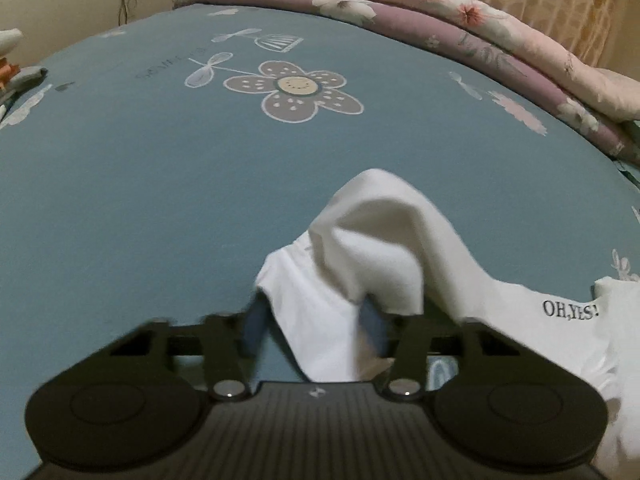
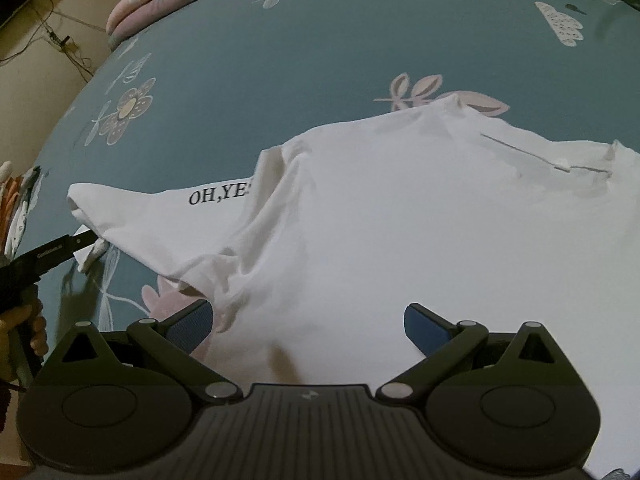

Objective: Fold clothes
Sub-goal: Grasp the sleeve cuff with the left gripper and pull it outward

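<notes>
So I've got a white t-shirt [image 2: 360, 232] spread out on the bed, over a teal sheet [image 1: 140, 200] with flower doodles on it. The shirt has "OH,YES!" printed in black, and it lies mostly flat but rumpled.

My left gripper [image 1: 314, 320] has its blue pads pinched on a bunched-up bit of the shirt. The cloth runs right between them and humps up in a little peak just past the tips. From the right wrist view, that end of the shirt is pulled out to a point toward the left side of the bed.

My right gripper [image 2: 308, 324] is spread wide, with the pads well apart and nothing clamped, hanging over the shirt's near part. I can't tell if the tips touch the fabric.

A folded pink and purple quilt [image 1: 460, 36] sits along the far edge of the bed.
</notes>
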`<move>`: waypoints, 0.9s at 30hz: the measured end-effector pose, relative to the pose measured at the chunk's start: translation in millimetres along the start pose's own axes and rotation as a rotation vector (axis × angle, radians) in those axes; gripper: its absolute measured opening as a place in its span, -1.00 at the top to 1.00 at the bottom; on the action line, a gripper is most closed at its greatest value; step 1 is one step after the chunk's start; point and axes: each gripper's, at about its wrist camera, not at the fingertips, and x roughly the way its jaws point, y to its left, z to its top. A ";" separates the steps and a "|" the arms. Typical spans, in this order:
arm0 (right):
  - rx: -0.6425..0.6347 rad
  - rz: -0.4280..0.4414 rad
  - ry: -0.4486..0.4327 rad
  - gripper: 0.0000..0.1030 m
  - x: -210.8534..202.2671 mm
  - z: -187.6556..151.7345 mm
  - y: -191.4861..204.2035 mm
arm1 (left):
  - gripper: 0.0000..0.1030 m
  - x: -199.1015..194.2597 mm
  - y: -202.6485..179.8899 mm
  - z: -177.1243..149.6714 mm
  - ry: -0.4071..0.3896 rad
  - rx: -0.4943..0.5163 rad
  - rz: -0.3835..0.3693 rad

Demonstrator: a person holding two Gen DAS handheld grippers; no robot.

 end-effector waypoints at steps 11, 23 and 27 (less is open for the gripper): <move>-0.003 -0.009 -0.009 -1.00 -0.9 12.5 -0.1 | 0.96 -39.8 27.1 53.8 -0.080 0.101 0.131; -0.029 0.001 0.007 -1.00 3.6 13.7 -0.9 | 0.92 -50.6 52.7 86.9 -0.067 0.146 0.168; -0.044 0.004 0.012 -1.00 3.5 13.6 0.3 | 0.66 -38.7 52.5 83.7 0.008 0.124 0.095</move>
